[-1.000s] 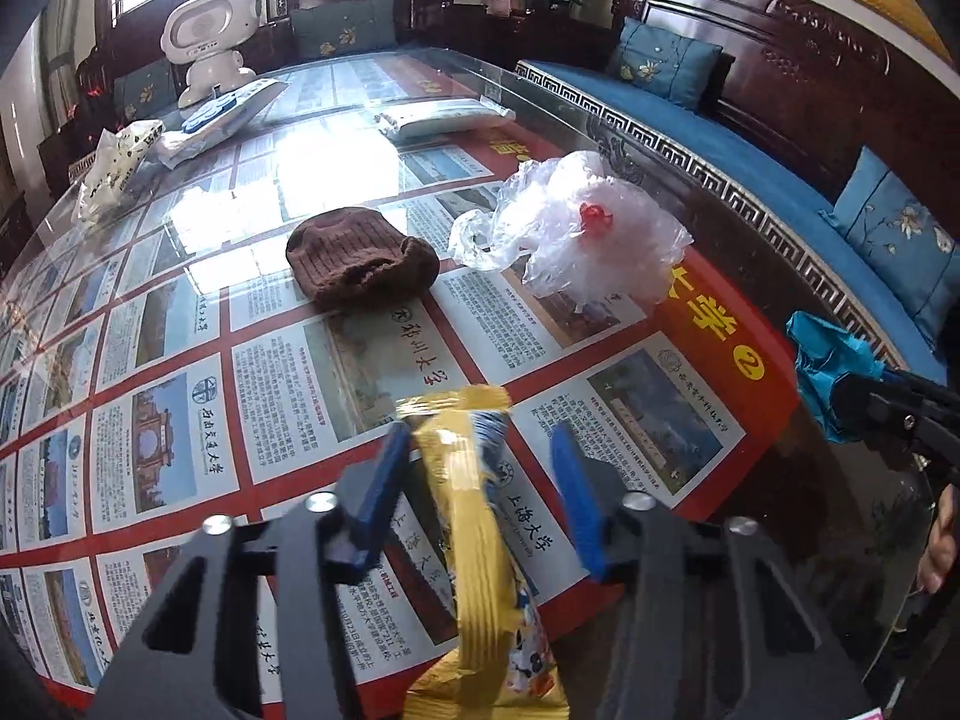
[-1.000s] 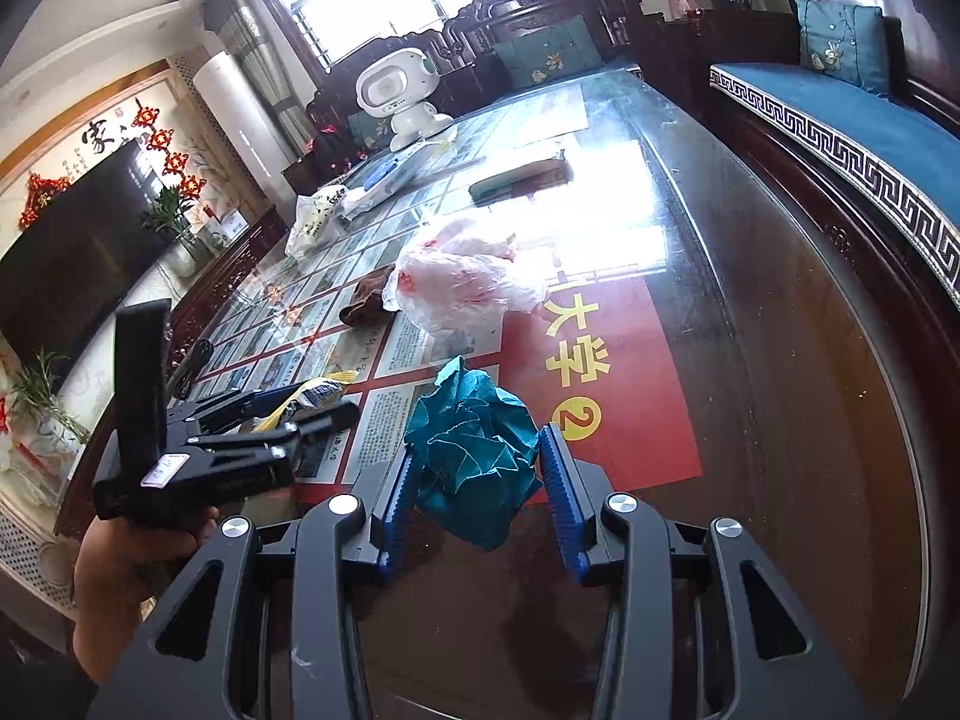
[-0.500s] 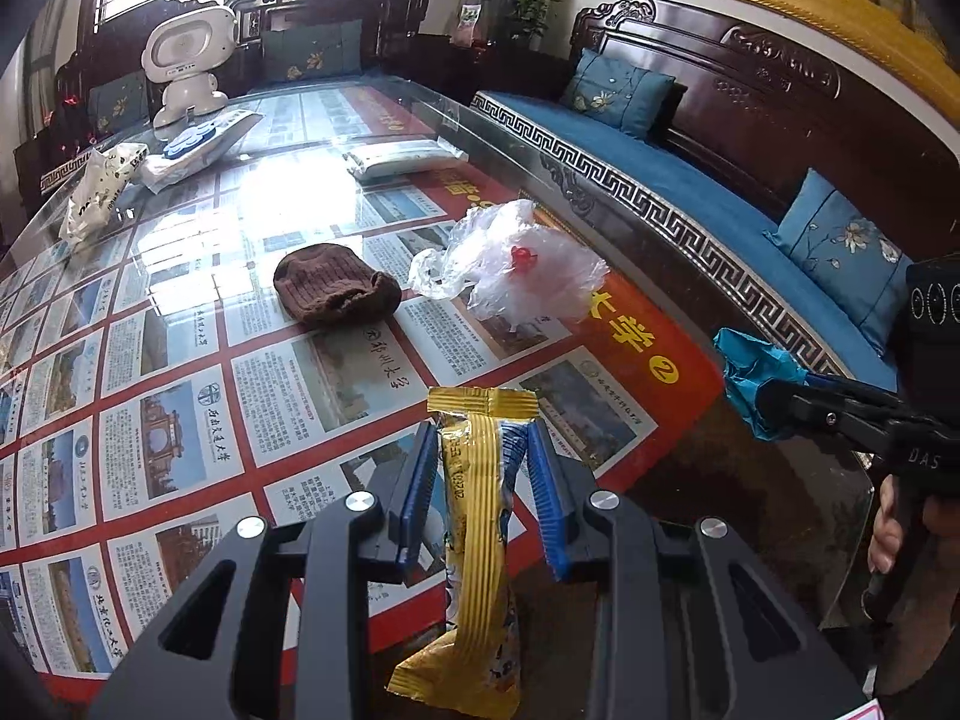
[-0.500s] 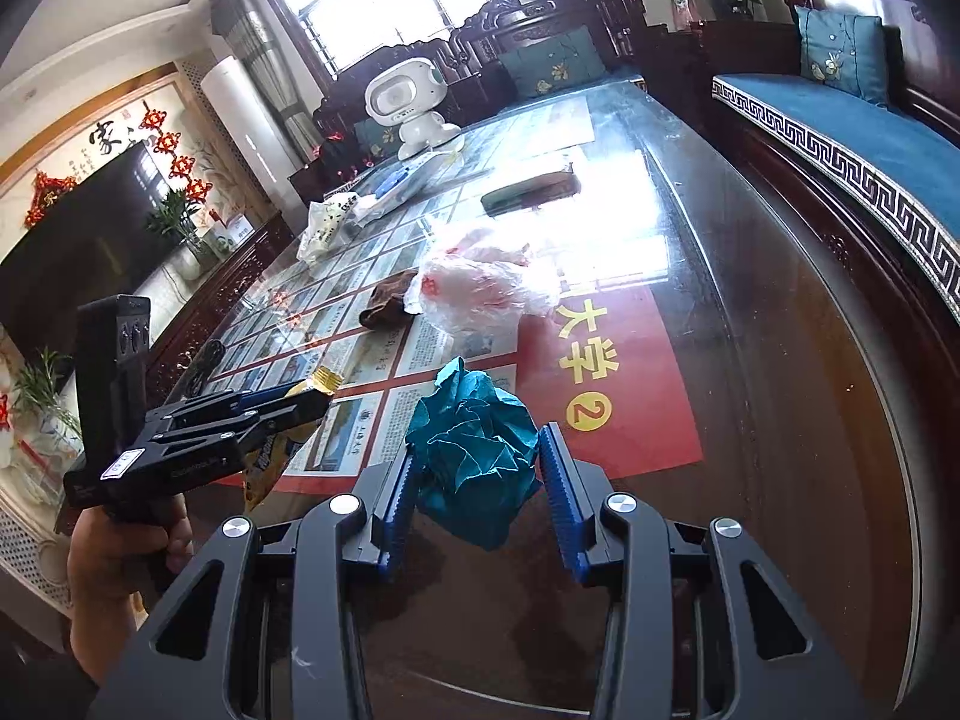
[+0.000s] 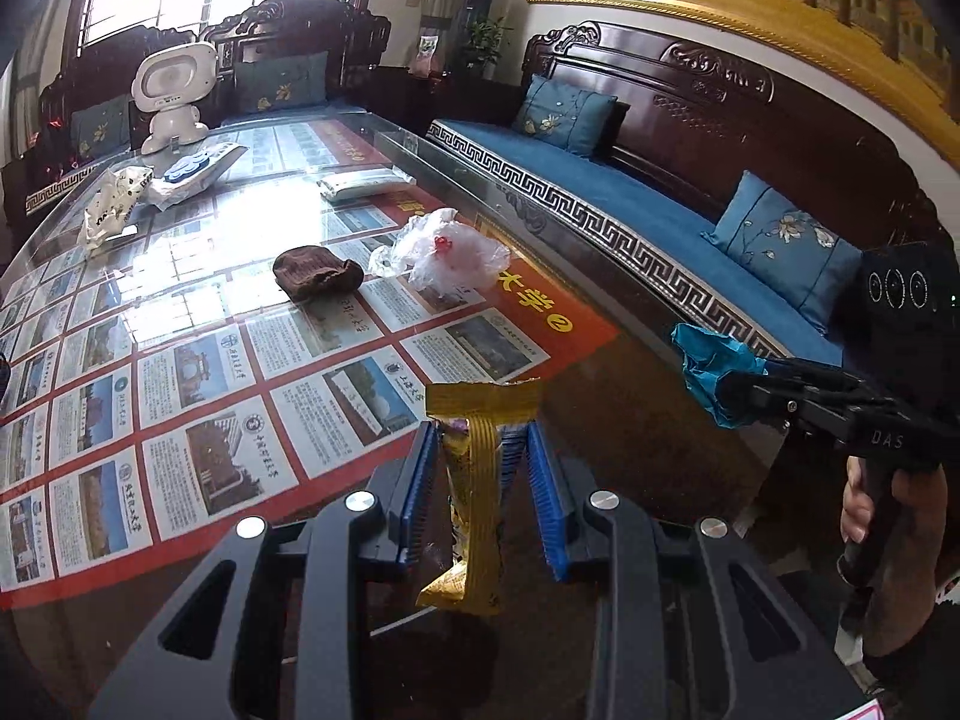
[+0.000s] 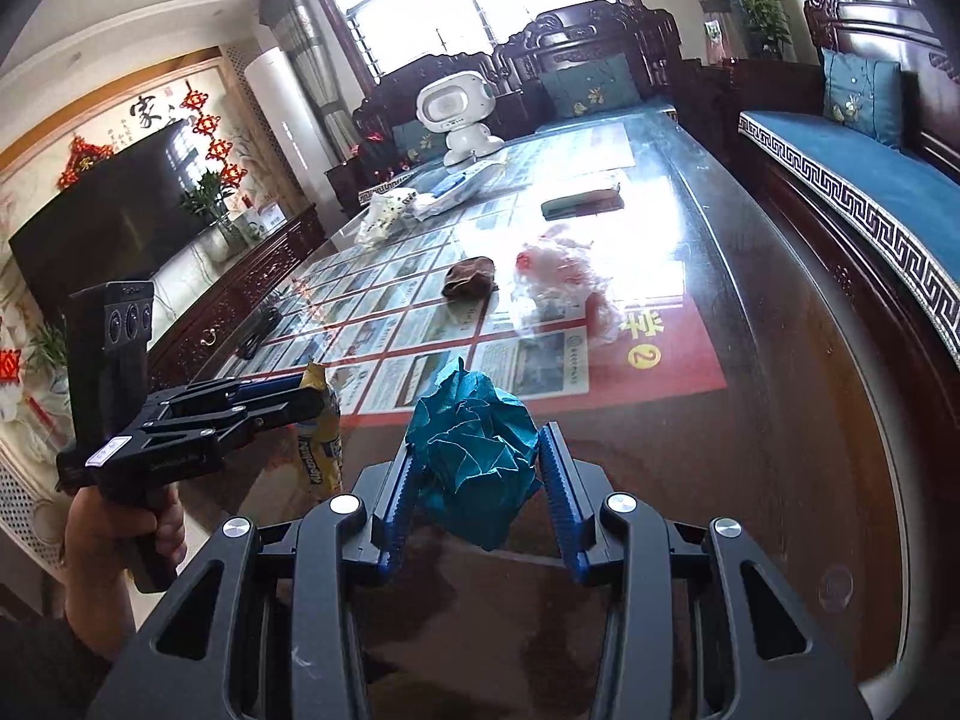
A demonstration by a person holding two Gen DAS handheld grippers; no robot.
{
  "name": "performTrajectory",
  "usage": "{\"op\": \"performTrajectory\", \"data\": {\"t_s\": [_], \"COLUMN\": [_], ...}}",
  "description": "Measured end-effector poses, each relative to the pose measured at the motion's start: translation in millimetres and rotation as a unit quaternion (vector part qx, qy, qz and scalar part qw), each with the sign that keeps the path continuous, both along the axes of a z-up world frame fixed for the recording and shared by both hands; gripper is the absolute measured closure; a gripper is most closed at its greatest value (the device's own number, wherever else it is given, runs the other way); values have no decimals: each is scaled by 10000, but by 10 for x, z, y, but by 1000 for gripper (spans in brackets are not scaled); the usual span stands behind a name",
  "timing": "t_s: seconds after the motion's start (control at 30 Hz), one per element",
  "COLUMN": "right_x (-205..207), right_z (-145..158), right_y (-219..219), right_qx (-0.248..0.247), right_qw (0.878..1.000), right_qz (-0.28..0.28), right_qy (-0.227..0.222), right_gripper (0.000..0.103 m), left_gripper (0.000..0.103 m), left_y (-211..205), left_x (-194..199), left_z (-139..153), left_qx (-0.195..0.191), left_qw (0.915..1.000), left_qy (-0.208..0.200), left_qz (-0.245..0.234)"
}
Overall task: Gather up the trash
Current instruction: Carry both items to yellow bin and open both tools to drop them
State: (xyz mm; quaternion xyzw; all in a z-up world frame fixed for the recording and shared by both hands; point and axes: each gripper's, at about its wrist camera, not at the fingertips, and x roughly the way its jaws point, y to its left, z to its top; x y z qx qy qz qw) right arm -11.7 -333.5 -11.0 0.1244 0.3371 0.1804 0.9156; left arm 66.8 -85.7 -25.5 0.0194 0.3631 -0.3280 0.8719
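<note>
Your left gripper (image 5: 480, 462) is clamped on a yellow snack wrapper (image 5: 474, 480), which hangs upright between the blue pads and is lifted off the counter (image 5: 630, 420). Your right gripper (image 6: 480, 462) is clamped on a crumpled teal paper ball (image 6: 474, 456), also held above the dark glass surface. In the left wrist view the right gripper enters from the right edge with the teal ball at its tip; in the right wrist view the left gripper enters from the left with the wrapper hanging below it. The two grippers are near each other but apart, both over the near end of the counter.

Farther along the counter lie a clear plastic bag (image 5: 444, 252) and, just beside it, a brown knit hat (image 5: 318, 273). Beyond these, well apart, are a white patterned bag (image 5: 111, 210), a flat pack with a blue disc (image 5: 192, 171), a wrapped packet (image 5: 363, 186) and a white toy robot (image 5: 174, 96) at the far end. A blue-cushioned bench (image 5: 630, 204) runs along the counter's right edge, with a gap between them.
</note>
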Motion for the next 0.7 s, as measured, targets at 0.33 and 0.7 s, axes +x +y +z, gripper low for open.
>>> {"op": "performTrajectory", "data": {"t_s": [0.33, 0.7], "right_x": [-872, -1743], "right_z": [108, -123], "right_y": [289, 463], "right_qx": [-96, -140], "right_qw": [9995, 9994], "right_qz": [219, 324], "right_qy": [-189, 36], "right_gripper": [64, 64], "left_gripper": [71, 71], "left_y": [237, 416], "left_x": [-845, -1750], "left_z": [117, -99], "left_qx": [-159, -129], "left_qw": [9993, 9982], "left_qy": [-201, -77], "left_qz": [-265, -573]}}
